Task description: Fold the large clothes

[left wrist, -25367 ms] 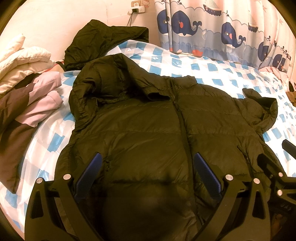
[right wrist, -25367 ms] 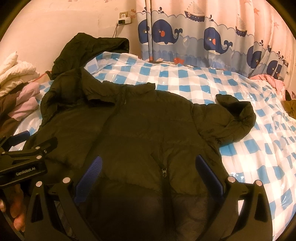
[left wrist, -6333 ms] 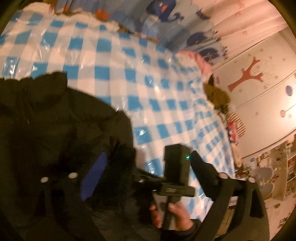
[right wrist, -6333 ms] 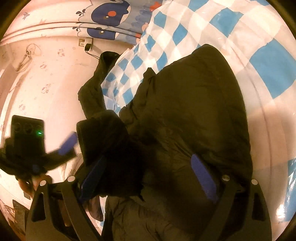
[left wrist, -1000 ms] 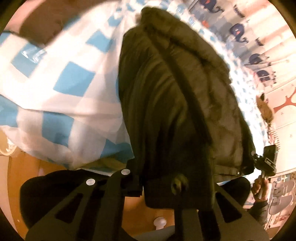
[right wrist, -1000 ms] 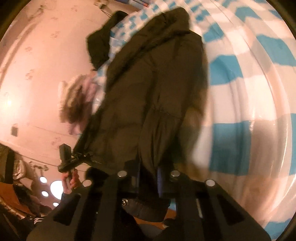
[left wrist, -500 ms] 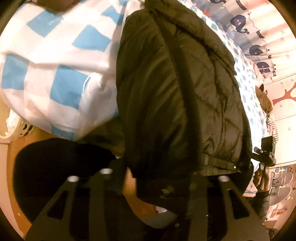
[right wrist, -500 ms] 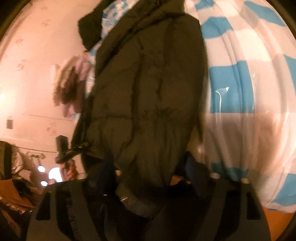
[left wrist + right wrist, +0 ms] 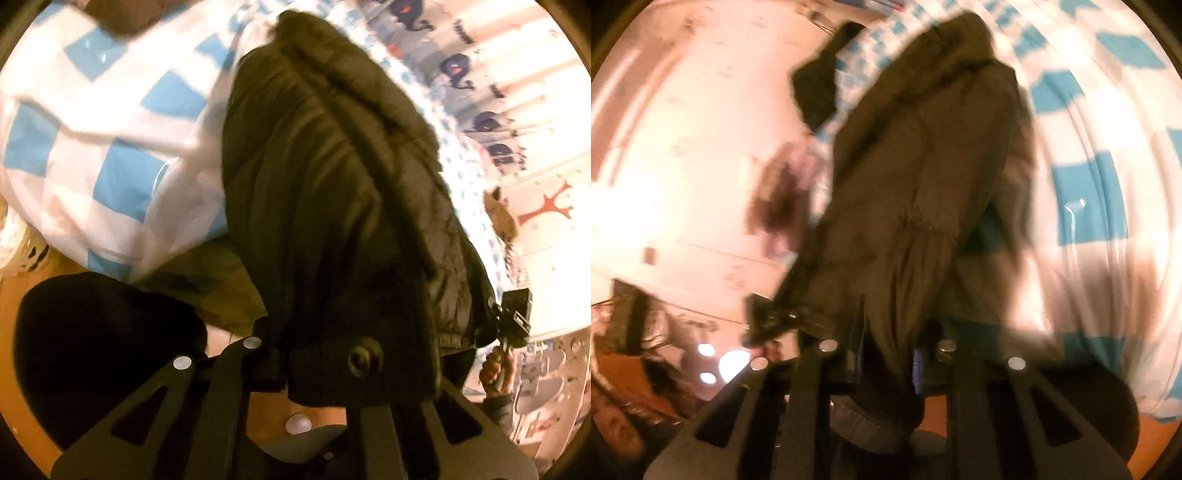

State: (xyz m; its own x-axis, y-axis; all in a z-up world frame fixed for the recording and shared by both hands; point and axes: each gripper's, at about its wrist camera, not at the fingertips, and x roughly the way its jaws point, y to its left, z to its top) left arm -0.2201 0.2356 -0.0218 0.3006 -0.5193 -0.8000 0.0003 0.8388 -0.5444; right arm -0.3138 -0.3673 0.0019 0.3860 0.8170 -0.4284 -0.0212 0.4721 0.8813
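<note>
A dark puffer jacket (image 9: 332, 192) lies folded lengthwise on the blue-and-white checked bed cover (image 9: 110, 147), with its hem hanging over the near edge. My left gripper (image 9: 317, 350) is shut on one corner of the hem. In the left wrist view my right gripper (image 9: 511, 321) holds the hem's other end, with a hand (image 9: 493, 373) below it. In the right wrist view the jacket (image 9: 923, 166) runs away from me. There my right gripper (image 9: 890, 347) has its jaws closing, with the bunched hem pinched between them. My left gripper (image 9: 775, 317) shows blurred at the left.
A second dark garment (image 9: 820, 74) lies at the far end of the bed, beside a blurred pile of pink and brown clothes (image 9: 779, 199). A whale-print curtain (image 9: 458, 66) hangs behind the bed. Orange floor (image 9: 14, 302) and a dark rounded shape (image 9: 103, 350) lie below the bed's edge.
Half a second ago both grippers stood open around the hem. Now both have closed on it again, and the left view has swung a little.
</note>
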